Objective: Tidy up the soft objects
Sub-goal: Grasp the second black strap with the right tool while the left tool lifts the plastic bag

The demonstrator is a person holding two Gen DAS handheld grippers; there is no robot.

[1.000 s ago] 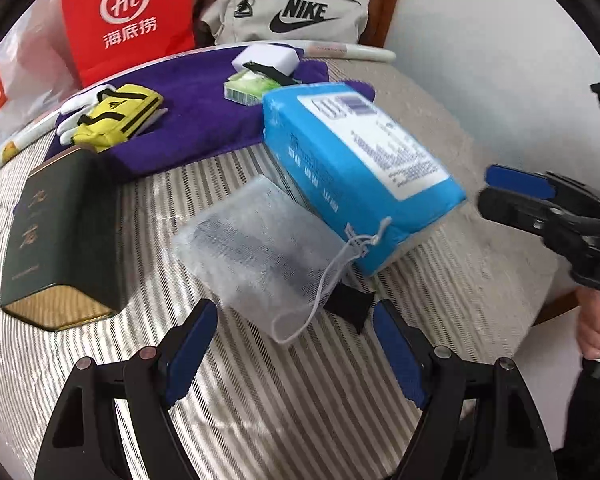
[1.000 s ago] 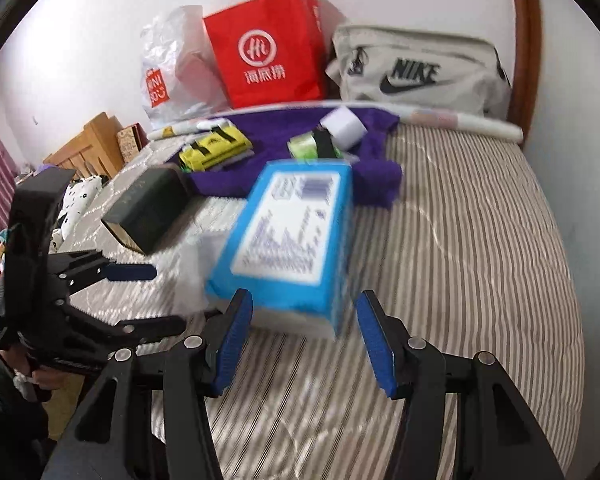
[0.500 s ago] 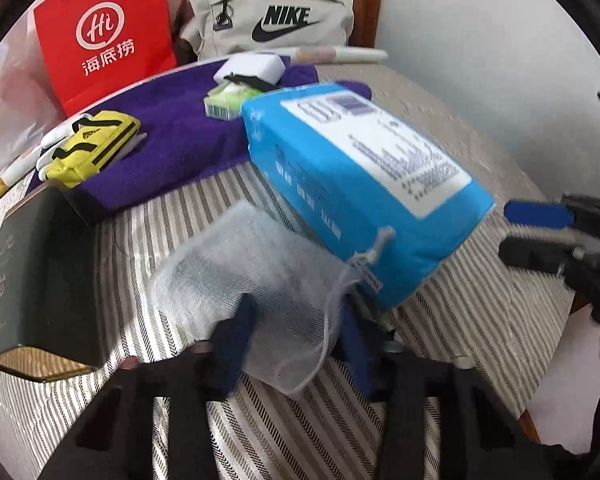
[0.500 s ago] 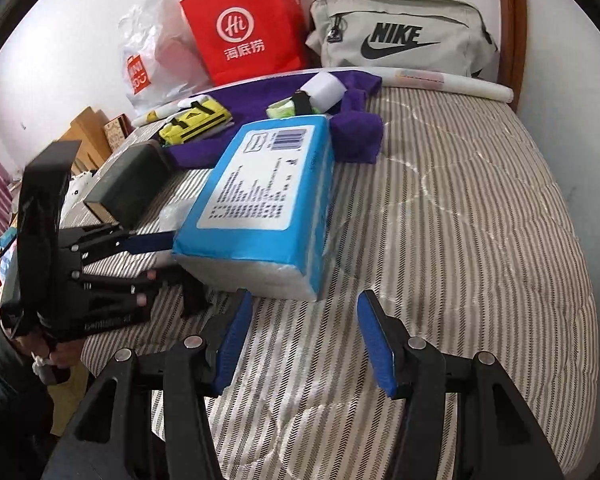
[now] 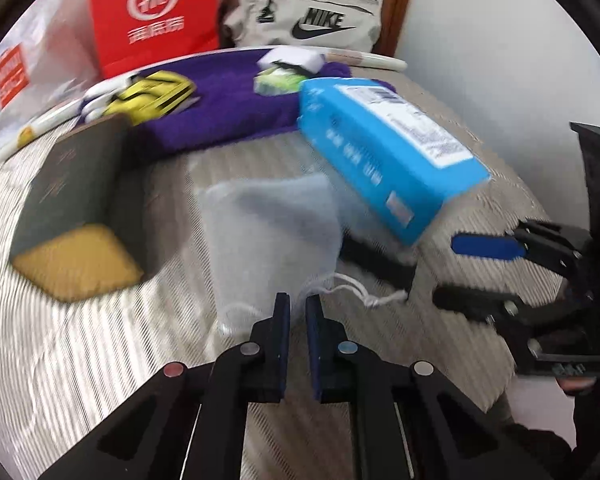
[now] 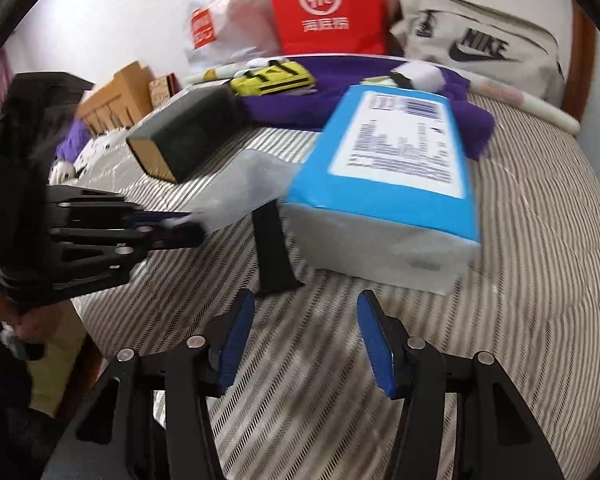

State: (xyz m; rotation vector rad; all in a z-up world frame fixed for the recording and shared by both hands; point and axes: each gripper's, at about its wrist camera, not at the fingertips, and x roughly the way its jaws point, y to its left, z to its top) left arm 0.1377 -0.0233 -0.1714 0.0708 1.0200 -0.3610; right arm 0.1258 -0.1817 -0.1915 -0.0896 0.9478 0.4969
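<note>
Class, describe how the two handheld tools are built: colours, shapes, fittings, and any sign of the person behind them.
Both the left tool and the right tool have black angular frames with silver round pivot bolts and flat blue finger pads. No cables or markings show. A bare hand with a dark sleeve holds the left one.

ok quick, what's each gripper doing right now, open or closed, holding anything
Left gripper: closed on the near edge of the mesh bag.
Right gripper: open, holding nothing, just short of the blue pack.
</note>
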